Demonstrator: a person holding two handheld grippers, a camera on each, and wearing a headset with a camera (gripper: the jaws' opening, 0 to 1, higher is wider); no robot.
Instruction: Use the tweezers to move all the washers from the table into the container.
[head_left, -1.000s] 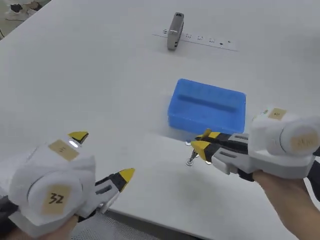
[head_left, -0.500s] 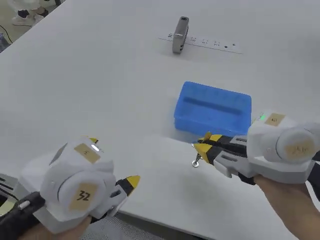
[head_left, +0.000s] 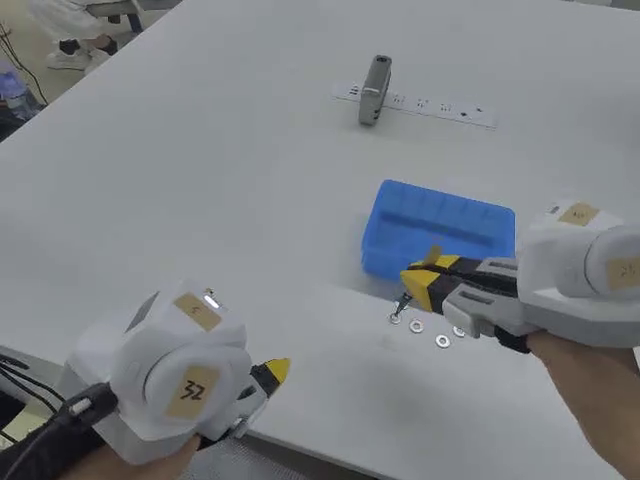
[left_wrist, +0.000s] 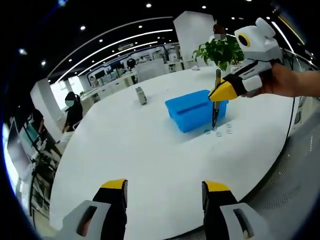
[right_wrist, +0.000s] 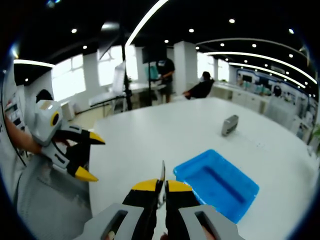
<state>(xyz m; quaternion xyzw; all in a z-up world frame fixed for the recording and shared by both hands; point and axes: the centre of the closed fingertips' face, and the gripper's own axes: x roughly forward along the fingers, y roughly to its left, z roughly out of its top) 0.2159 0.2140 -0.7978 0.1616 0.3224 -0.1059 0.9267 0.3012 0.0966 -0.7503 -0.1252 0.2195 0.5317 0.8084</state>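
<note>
White table (head_left: 180, 170) runs across the whole head view; at its near left edge a hand holds the left gripper (left_wrist: 165, 186); the left gripper view shows its yellow-tipped jaws spread wide with nothing between them, pointing across the table toward the container.

Further right, toward the far side, a white power strip (head_left: 440, 106) lies flat; a grey block (head_left: 375, 90) stands near its left end.

Right of the middle a blue container (head_left: 450, 222), a shallow rectangular tray, sits on the table; just in front of its near wall four washers (head_left: 442, 341) lie in a loose row on the bare surface, close together and apart from the container.

The tweezers (head_left: 402, 303) slant down to the leftmost washer, with their tip at it or touching it; whether the tip grips that washer I cannot tell.

On the right a hand holds the right gripper (head_left: 420, 283), its jaws clenched on the upper part of the tweezers; the right gripper view shows the two yellow tips pressed together around the thin blade, with the container ahead and to the right of them and the left gripper off to the left.
</note>
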